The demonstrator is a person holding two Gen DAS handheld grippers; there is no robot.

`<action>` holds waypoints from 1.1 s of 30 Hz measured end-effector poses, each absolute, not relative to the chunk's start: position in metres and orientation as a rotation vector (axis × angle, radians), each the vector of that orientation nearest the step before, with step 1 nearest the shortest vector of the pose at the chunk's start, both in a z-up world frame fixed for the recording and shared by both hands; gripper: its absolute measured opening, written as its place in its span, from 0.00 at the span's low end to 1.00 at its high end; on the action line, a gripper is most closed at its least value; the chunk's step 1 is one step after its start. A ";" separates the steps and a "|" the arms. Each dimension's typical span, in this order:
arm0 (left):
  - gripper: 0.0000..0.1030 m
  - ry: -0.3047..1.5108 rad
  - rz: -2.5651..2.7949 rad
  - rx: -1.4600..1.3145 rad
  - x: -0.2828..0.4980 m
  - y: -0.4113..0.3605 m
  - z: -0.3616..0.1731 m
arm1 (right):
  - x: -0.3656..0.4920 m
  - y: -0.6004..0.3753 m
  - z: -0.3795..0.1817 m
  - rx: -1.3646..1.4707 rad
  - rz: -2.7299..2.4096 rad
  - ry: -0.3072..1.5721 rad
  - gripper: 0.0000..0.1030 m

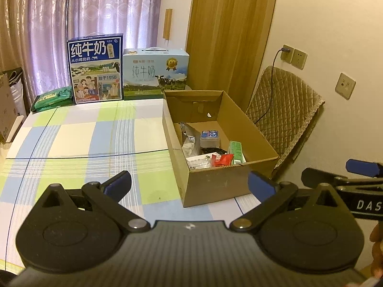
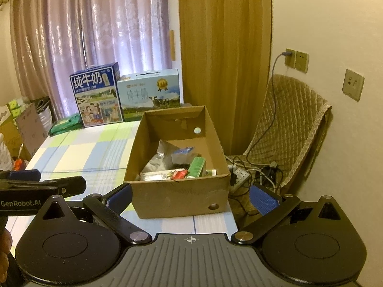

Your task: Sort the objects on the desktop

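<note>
Both tongs, L (image 1: 189,184) & R (image 2: 190,195), spread empty; brown cardboard box (image 2: 177,197) w/ mixed small items.

"GenRobot.AI" on left gripper (image 2: 36,186) (white)

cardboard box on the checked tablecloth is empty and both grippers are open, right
Not quite. The brown cardboard box holds several small items, including a red packet and a green carton, as the right wrist view shows. Both grippers, left and right, are open.

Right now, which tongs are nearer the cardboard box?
Right, by a little. The right tongs face the cardboard box head-on; the left tongs sit off its left front corner. Both open, empty.
</note>
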State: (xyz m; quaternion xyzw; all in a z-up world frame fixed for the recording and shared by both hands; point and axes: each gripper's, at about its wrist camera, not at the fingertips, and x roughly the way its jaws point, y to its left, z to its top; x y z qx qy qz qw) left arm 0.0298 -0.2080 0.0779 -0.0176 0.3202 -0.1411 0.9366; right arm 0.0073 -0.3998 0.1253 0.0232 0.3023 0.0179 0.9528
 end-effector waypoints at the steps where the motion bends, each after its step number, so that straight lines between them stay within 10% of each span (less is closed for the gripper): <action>1: 0.99 0.657 -0.288 -0.037 0.030 -0.208 0.077 | 0.007 -0.400 0.124 0.048 0.038 0.617 0.98; 33: 0.99 0.689 -0.277 -0.051 0.041 -0.207 0.067 | 0.015 -0.399 0.111 0.053 0.040 0.651 0.98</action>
